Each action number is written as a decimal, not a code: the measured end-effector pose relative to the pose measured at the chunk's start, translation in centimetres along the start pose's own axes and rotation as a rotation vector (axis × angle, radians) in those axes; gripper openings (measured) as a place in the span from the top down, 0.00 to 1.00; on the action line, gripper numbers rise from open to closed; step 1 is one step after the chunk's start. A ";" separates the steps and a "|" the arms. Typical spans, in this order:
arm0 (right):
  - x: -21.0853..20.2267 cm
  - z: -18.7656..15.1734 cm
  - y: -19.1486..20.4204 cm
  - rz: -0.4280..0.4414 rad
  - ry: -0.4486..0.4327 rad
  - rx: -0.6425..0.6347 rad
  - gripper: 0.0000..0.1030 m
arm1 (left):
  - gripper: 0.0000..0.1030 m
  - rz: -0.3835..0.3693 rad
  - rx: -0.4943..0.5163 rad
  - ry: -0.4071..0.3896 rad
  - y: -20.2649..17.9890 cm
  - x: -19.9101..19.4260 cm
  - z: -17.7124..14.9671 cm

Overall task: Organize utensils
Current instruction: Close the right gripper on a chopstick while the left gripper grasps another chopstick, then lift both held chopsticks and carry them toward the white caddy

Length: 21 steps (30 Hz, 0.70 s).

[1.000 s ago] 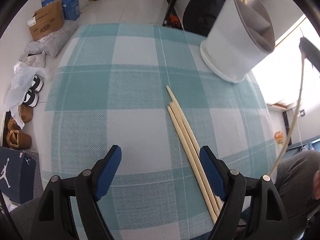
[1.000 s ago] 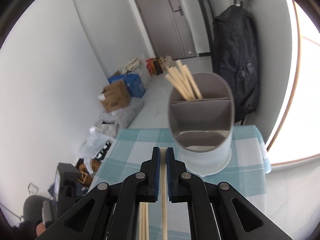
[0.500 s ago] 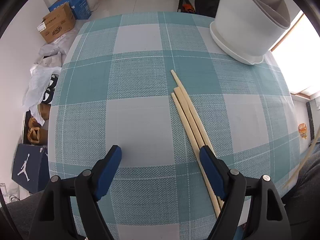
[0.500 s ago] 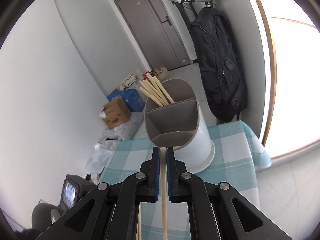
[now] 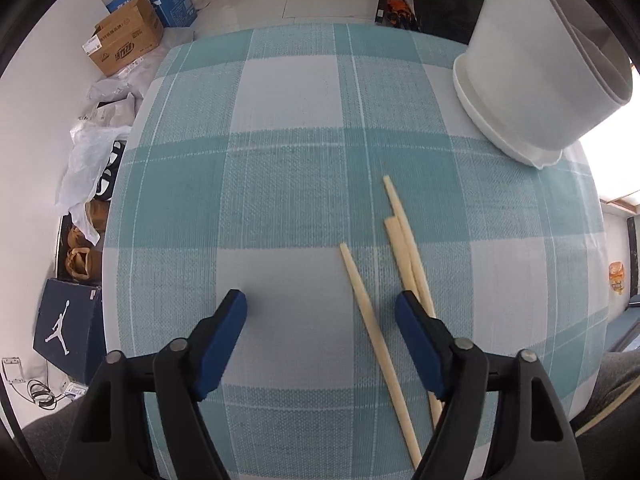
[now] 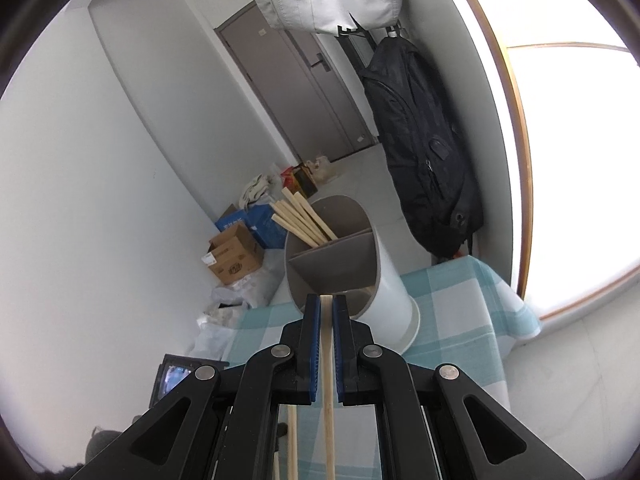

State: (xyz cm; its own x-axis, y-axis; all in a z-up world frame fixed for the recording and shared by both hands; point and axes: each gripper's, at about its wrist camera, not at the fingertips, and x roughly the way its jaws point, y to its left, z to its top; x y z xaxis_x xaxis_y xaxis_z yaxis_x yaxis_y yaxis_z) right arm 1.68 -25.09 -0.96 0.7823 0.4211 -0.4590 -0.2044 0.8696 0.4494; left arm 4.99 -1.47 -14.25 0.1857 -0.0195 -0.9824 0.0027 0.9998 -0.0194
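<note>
Left wrist view: left gripper (image 5: 320, 310), jaws apart and closing, nothing pressed. Lone chopstick (image 5: 378, 350) on the tablecloth (image 5: 280, 184) between the fingers, nearer than the holder (image 5: 532, 80); two more chopsticks (image 5: 408, 248) beside the right-hand finger. Step, judged: pickup; next needs centring over the lone stick.

Right wrist view: right gripper (image 6: 326, 312) clamped on held chopstick (image 6: 328, 380), tip before the holder's near compartment; far compartment has four.

Home entryway: door (image 6: 304, 92), hung backpack (image 6: 420, 152), shoes (image 5: 82, 260)
</note>
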 end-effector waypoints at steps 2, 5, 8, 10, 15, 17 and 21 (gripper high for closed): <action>-0.1 0.1 -0.2 0.002 0.001 0.000 0.95 | 0.45 -0.007 0.017 -0.004 -0.4 -0.1 0.3; 0.0 0.3 -0.5 0.005 0.007 0.006 0.95 | 0.73 -0.018 0.056 -0.003 -1.2 -0.3 0.7; 0.0 0.4 -0.8 0.001 0.013 0.013 0.95 | 0.96 -0.034 0.098 0.001 -2.5 -0.4 0.7; 0.0 0.5 -1.1 -0.004 0.016 0.022 0.95 | 0.98 -0.043 0.097 -0.017 -2.7 -0.4 0.7; -0.4 0.4 -1.3 -0.011 0.020 0.037 0.95 | 0.99 -0.103 0.041 -0.077 -1.4 -0.5 0.5; -0.4 0.3 -1.1 -0.016 0.019 0.029 0.95 | 0.99 -0.109 0.021 -0.108 -0.8 -0.7 0.4; -0.4 -0.1 -0.5 -0.015 0.012 0.001 0.95 | 0.99 -0.152 -0.044 -0.239 0.0 -3.4 -0.1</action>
State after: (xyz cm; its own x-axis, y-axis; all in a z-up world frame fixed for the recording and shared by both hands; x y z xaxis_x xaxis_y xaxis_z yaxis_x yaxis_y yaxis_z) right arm 1.45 -25.66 -1.05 0.7782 0.4108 -0.4750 -0.1917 0.8757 0.4432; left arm 4.30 -1.38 -10.95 0.4130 -0.1630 -0.8960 0.0065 0.9844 -0.1760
